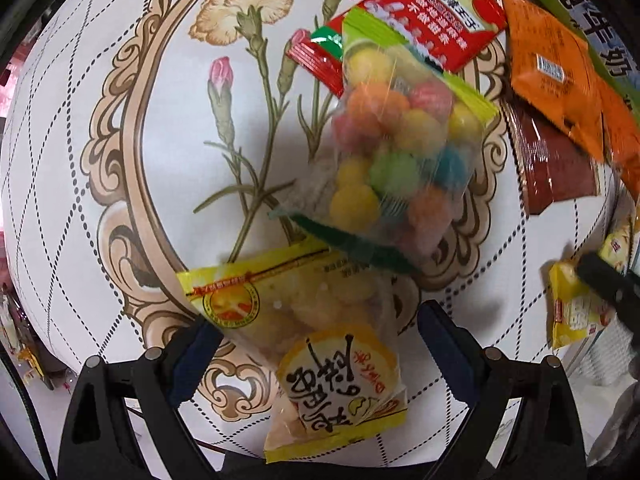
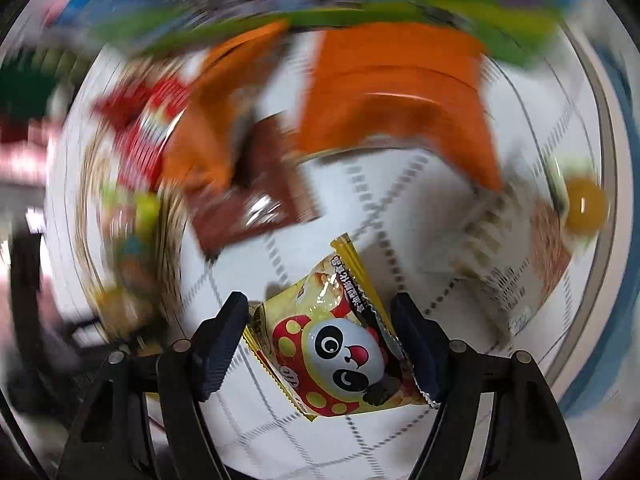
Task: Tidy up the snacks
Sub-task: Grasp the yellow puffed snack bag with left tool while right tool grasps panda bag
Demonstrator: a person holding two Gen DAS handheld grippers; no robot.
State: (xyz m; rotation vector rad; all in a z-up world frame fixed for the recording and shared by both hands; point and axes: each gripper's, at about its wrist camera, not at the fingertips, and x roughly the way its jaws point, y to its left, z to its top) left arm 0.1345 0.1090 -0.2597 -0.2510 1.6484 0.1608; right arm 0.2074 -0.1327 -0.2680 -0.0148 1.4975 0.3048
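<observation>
In the left wrist view my left gripper point(image 1: 316, 324) is wide open around a yellow snack packet point(image 1: 320, 344) that lies between its fingers, touching the left pad. A clear bag of coloured candy balls point(image 1: 400, 144) lies just beyond it. In the right wrist view my right gripper point(image 2: 322, 314) is shut on a yellow panda snack packet point(image 2: 340, 344) and holds it above the table. The right gripper also shows in the left wrist view point(image 1: 596, 280), gripping that yellow packet point(image 1: 572, 308). The right wrist view is heavily blurred.
A red packet point(image 1: 420, 20), orange packets point(image 1: 556, 72) and a brown packet point(image 1: 552, 160) lie at the far right of the flowered tablecloth point(image 1: 160, 140). The right wrist view shows orange packets point(image 2: 392, 92), a brown packet point(image 2: 256, 200) and a yellow ball point(image 2: 584, 208).
</observation>
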